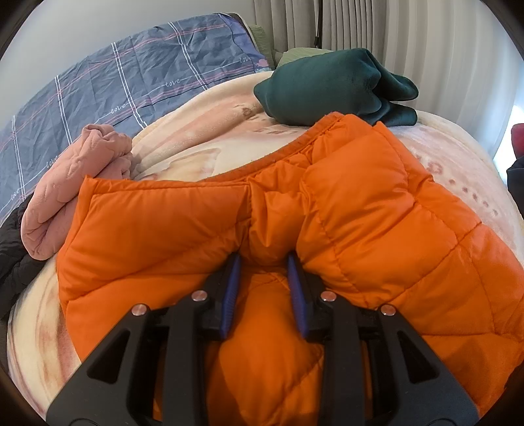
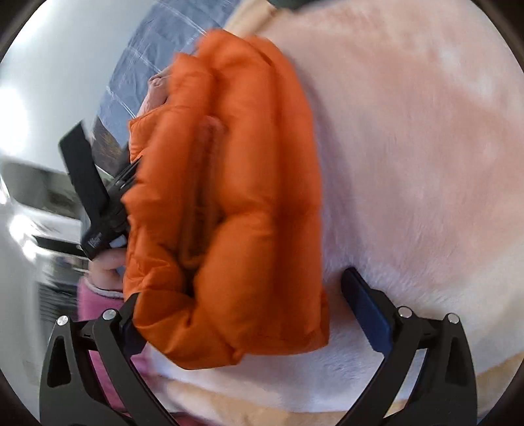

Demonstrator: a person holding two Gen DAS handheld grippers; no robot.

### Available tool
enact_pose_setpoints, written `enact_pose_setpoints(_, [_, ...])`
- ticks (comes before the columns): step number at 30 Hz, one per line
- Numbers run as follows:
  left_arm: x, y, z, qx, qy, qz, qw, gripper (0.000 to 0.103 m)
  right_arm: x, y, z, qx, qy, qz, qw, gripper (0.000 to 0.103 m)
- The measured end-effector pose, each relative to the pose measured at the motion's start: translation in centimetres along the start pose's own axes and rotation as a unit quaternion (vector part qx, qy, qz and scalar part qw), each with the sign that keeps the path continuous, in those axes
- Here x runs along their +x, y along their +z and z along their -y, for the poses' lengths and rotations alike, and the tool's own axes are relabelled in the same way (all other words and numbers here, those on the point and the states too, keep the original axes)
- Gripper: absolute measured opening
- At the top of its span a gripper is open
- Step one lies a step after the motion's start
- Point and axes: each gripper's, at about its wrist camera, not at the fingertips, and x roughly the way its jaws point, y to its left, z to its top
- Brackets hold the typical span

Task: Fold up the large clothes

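Observation:
An orange puffer jacket [image 1: 360, 209] lies on a cream fleece blanket [image 1: 196, 137] on a bed. In the left wrist view my left gripper [image 1: 263, 259] is shut on a bunched fold of the jacket, the blue pads pressing in from both sides. In the blurred right wrist view the jacket [image 2: 229, 203] is a long folded roll. My right gripper [image 2: 240, 285] stands wide open at the roll's near end. Its right finger [image 2: 363, 301] is clear of the fabric; the left fingertip is hidden behind the jacket. A hand in a pink sleeve [image 2: 104, 265] holds the left gripper [image 2: 129, 178] at the roll's left side.
A dark green garment [image 1: 334, 85] is bundled at the far side of the bed. A pink garment [image 1: 75, 190] lies crumpled at the left, with black cloth [image 1: 13, 249] below it. Blue checked bedding [image 1: 114, 85] lies along the wall, and curtains [image 1: 360, 26] hang behind.

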Motion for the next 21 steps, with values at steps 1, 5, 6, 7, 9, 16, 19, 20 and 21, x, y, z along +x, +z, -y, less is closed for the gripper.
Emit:
enact_pose_setpoints(1, [0.0,0.0,0.0,0.000,0.000,-0.001,1.0000,0.030,-0.3,0.0,0.4,0.009,0.019,0.003,1.000,0.102])
enact_pose_setpoints(5, [0.0,0.0,0.0,-0.002,-0.002,-0.002,1.0000,0.030,0.1,0.7,0.8,0.026,0.028,-0.005,0.999,0.102])
enact_pose_setpoints(6, [0.0,0.0,0.0,-0.002,-0.002,-0.001,1.0000,0.030,0.4,0.9,0.7,0.024,0.022,-0.007,0.999,0.102])
enact_pose_setpoints(7, [0.0,0.0,0.0,-0.002,-0.002,0.000,1.0000,0.030,0.7,1.0,0.4,0.020,0.016,-0.010,1.000,0.102])
enact_pose_setpoints(9, [0.0,0.0,0.0,-0.002,-0.002,0.000,1.0000,0.030,1.3,1.0,-0.2,0.009,0.014,-0.012,1.000,0.102])
enact_pose_setpoints(16, [-0.1,0.1,-0.1,-0.009,-0.006,-0.001,0.9999,0.030,1.1,0.7,-0.2,-0.008,0.065,0.002,0.998,0.045])
enact_pose_setpoints(19, [-1.0,0.3,-0.5,-0.019,-0.017,0.007,0.9996,0.030,0.9,0.5,1.0,-0.002,0.071,0.011,0.997,0.037])
enact_pose_setpoints(20, [-1.7,0.3,-0.9,-0.029,-0.028,0.015,0.9990,0.031,0.9,0.3,1.1,-0.004,0.070,0.013,0.997,0.037])
enact_pose_setpoints(21, [-2.7,0.3,-1.7,-0.049,-0.046,0.029,0.9973,0.036,0.8,0.2,1.3,-0.008,0.069,0.017,0.997,0.037])
